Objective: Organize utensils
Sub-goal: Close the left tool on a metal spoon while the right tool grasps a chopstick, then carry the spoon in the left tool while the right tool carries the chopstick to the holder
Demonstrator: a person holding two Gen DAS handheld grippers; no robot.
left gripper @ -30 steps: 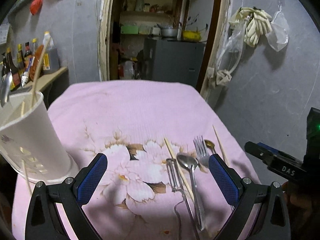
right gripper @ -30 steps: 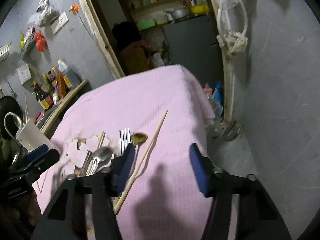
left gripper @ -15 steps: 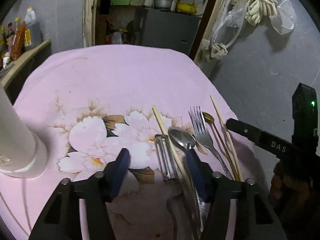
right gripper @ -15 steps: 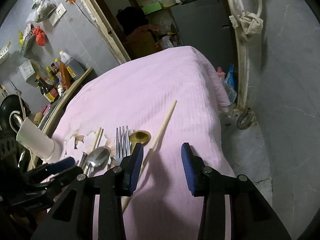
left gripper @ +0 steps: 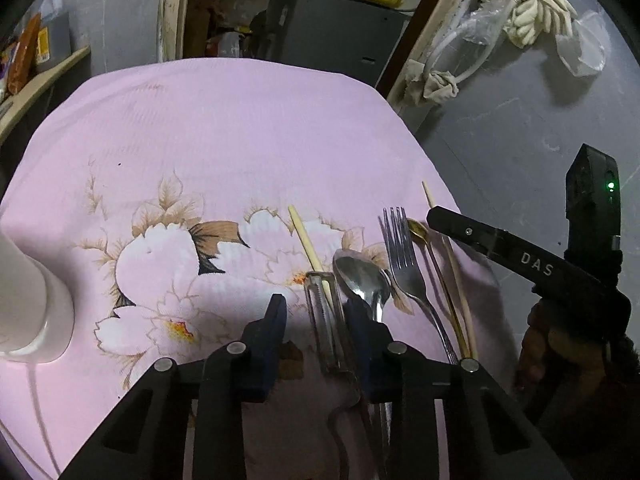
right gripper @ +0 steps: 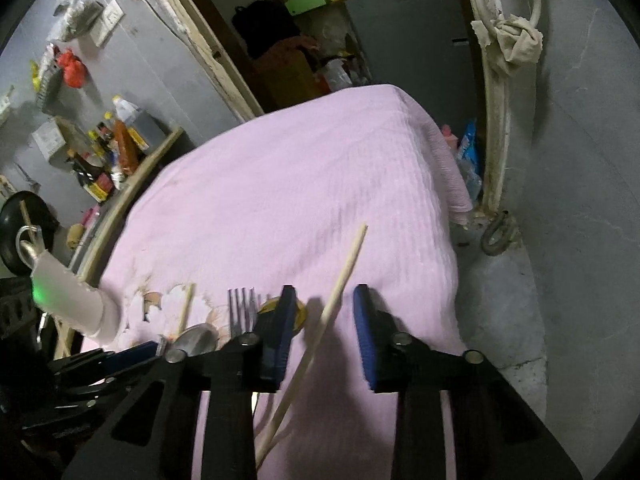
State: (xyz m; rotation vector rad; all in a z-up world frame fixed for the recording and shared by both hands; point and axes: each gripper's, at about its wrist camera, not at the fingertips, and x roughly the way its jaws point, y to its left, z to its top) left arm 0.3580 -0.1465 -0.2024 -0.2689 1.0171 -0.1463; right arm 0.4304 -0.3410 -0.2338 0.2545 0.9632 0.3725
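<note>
A table draped in a pink cloth printed with pale flowers point(left gripper: 240, 128) is seen from both wrist views, and a tall white plastic holder point(left gripper: 28, 300) stands at its left edge, well apart from the loose cutlery. The utensils are laid side by side near the cloth's right edge: a clear-handled metal peeler point(left gripper: 326, 320), a pale wooden chopstick point(left gripper: 306, 242) running under the peeler's head, a large steel spoon point(left gripper: 362, 280), a steel fork point(left gripper: 402, 256), a slim gold-coloured spoon point(left gripper: 420, 234) and a second long wooden chopstick point(right gripper: 340, 284) furthest right.

The step in hand is judged to be a double pick-up. The left gripper point(left gripper: 314, 320) is brought down over the peeler, and its jaws have just been closing; they are narrowed around the peeler's head, with the right pad lying over the steel spoon's neck, and a gap is seen on the left side, so no grip is made yet. The right gripper point(right gripper: 322, 312) is set astride the second chopstick; its jaws too have just been closing, yet clear space remains on both sides of the stick.

Next, each closure would need finishing with one item caught alone, then a lift and a carry to the holder. The steel spoon could be snagged with the peeler.
</note>
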